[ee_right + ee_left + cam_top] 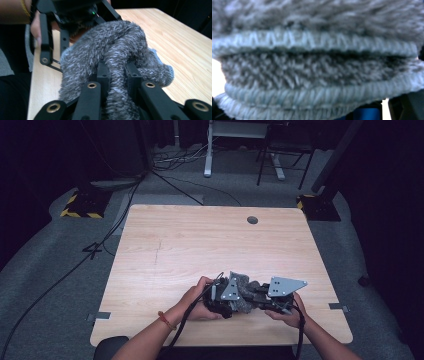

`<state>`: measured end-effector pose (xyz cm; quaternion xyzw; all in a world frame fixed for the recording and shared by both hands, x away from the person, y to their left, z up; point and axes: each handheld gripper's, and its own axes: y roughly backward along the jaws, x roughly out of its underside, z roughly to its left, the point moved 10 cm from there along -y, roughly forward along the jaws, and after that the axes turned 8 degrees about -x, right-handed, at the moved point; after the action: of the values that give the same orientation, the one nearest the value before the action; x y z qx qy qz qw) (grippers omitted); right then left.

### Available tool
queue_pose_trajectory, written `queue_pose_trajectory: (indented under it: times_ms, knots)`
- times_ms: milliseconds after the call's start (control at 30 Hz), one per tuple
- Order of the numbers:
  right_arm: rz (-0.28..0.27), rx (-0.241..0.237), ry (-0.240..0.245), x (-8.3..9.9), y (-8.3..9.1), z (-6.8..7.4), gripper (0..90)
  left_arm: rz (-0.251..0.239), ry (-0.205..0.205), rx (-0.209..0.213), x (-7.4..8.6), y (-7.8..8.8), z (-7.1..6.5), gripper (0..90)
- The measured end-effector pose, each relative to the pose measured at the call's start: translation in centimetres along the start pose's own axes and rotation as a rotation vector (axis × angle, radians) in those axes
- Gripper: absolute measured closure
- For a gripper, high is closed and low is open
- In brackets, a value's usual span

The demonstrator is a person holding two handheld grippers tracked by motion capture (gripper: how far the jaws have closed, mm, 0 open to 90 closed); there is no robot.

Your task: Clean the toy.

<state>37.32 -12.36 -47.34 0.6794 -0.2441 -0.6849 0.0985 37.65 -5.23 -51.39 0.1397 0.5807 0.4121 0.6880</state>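
Note:
A grey fuzzy sock (244,290) is bunched up between both grippers just above the table's front edge. My right gripper (117,75) is shut on it: a fold of the fabric is pinched between its two black fingers (103,73). In the high view this right gripper (256,296) comes in from the right under its grey plate. My left gripper (237,299) meets the sock from the left, and its jaws are buried in the fabric. Up close in the left gripper view, the sock (317,67) shows stacked ribbed cuffs. From the right gripper view, the left gripper (72,17) grips the sock's (112,42) far end.
The wooden table (200,245) has a round cable hole (252,220) near its far edge. Both hands work close to the front edge. Cables, desk legs and yellow-black striped bases lie on the grey floor beyond the table.

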Motion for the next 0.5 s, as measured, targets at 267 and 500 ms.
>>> queue_pose_trajectory:
  times_ms: [267, 500]
  knots:
    - [0.113, 0.028, -0.070, 3.5, 0.0, -1.8, 78.3, -0.059, 0.015, -0.022, -0.8, 1.3, 0.6, 33.7]
    - [0.174, -0.009, -0.120, 5.3, -0.9, -2.1, 78.2, -0.106, 0.016, 0.000, -1.3, 2.0, 0.5, 33.7]
